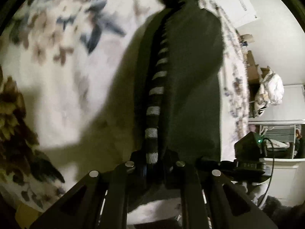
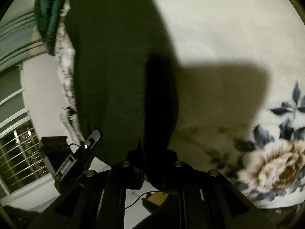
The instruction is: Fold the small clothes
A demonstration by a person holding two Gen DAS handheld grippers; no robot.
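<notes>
Domestic bedroom. Work surface spread with a plush white floral blanket (image 1: 57, 66), blue and brown blooms. White walls; cardboard boxes (image 1: 252, 66) stacked along one side, a white bundle (image 1: 270, 91) piled beside them. Barred window (image 2: 22, 152) noted at the room's edge.

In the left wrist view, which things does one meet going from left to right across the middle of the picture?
Floral blanket → dark green garment with its grey-striped band, held by the left gripper → white bundle at the far right.
</notes>
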